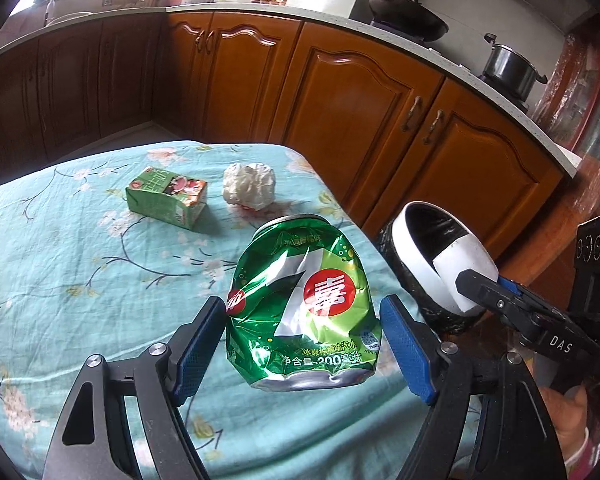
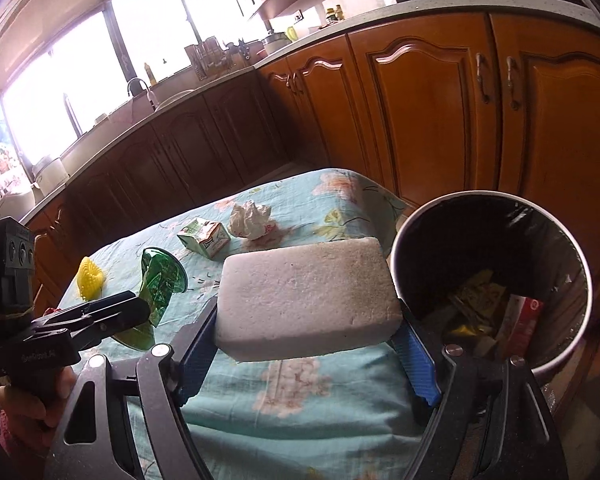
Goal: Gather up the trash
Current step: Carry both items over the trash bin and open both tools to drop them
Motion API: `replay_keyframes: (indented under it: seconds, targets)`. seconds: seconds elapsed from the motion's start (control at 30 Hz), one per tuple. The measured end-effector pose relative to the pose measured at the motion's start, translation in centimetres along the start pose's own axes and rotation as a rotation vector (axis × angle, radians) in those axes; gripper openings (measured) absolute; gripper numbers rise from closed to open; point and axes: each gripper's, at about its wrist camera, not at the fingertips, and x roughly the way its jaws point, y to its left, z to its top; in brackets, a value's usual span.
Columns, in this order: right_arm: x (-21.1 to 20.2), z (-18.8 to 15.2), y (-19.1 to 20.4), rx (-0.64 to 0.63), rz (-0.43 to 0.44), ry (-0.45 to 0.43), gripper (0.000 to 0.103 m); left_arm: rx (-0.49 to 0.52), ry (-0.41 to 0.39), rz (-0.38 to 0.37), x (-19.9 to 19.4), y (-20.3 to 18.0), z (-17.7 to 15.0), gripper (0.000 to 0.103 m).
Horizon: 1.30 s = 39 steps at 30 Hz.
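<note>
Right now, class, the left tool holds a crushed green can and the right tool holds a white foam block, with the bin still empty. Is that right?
Not quite: the bin already has trash inside, as the right wrist view shows. The left tool does hold the crushed green can, and the right tool the white foam block.

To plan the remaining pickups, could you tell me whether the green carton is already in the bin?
No, the green carton lies on the tablecloth.

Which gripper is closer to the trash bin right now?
Right. The right gripper, holding a white foam block, sits just beside the trash bin rim. The left gripper, holding a crushed green can, is farther away over the table.
</note>
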Motion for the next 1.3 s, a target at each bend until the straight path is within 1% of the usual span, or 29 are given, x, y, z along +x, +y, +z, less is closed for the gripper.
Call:
replay_keyframes:
  seconds: [0.37, 0.67, 0.9, 1.13, 1.3]
  targets:
    - [-3.9, -0.2, -5.5, 0.080, -0.086, -0.057, 0.082, 0.082, 0.012, -0.054, 1.6, -5.0, 0.8, 0.078]
    - [-5.6, -0.1, -9.4, 0.132, -0.133, -0.089, 0.082, 0.160, 0.023, -0.073, 3.8, -8.8, 1.8, 0.078]
    - [-5.5, 0.6, -11.8, 0.152, -0.147, -0.087, 0.082, 0.221, 0.040, -0.073, 6.7, -11.8, 3.1, 0.078]
    - [-4.0, 1.3, -13.7, 0.163, -0.143, -0.051, 0.082, 0.283, 0.081, -0.069, 10.4, -14.3, 4.7, 0.078]
    - [-3.3, 1.6, -14.9, 0.173, -0.138, -0.025, 0.082, 0.294, 0.101, -0.065, 12.3, -15.2, 5.5, 0.078]
